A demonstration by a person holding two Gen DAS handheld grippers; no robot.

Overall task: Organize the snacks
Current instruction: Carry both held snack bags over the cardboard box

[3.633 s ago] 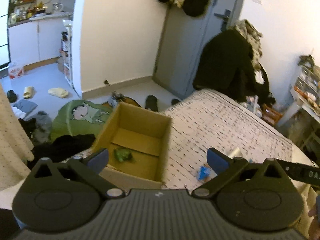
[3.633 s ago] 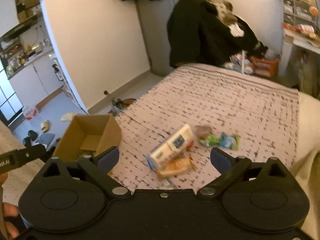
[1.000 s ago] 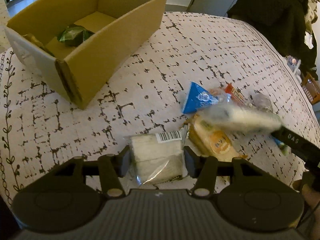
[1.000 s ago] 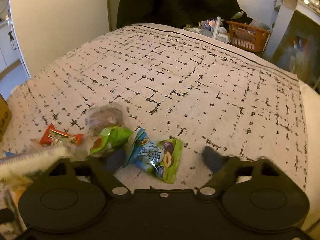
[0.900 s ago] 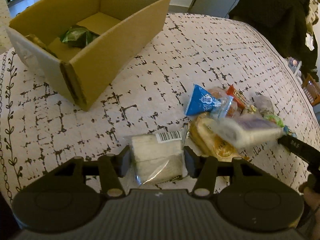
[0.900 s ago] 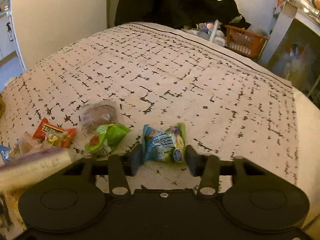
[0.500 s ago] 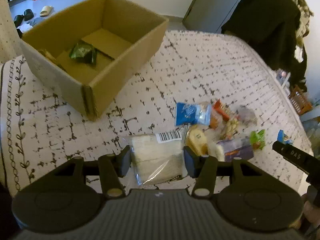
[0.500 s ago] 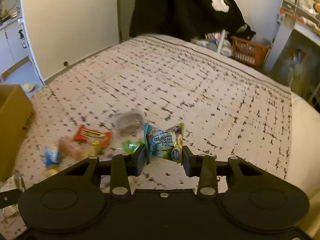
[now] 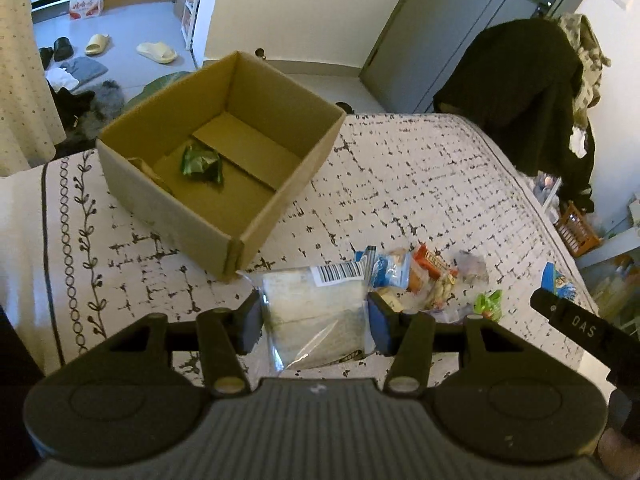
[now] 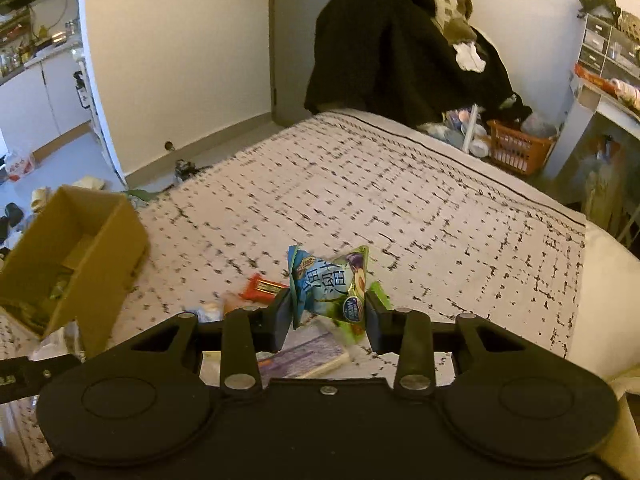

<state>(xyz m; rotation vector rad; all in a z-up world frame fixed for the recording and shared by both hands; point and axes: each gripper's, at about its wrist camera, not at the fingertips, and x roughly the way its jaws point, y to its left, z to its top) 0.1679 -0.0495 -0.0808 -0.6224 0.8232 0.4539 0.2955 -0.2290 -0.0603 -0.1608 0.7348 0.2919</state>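
Gripping clear packet (image 9: 316,312), blue-green pouch (image 10: 330,284).

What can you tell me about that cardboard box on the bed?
The box is plain brown corrugated cardboard, open at the top with no flaps showing, and its bottom flaps meet at a seam inside. It stands upright on the patterned bedspread near the bed's edge, one corner towards the camera. Inside lies a crumpled green packet, with something tan against the left wall. Neither pair of tongs touches it.

Hidden behind the near wall of the open brown cardboard box (image 9: 224,152): part of a tan packet; kind unclear. Motion-blurred loose snack wrappers (image 10: 240,304).
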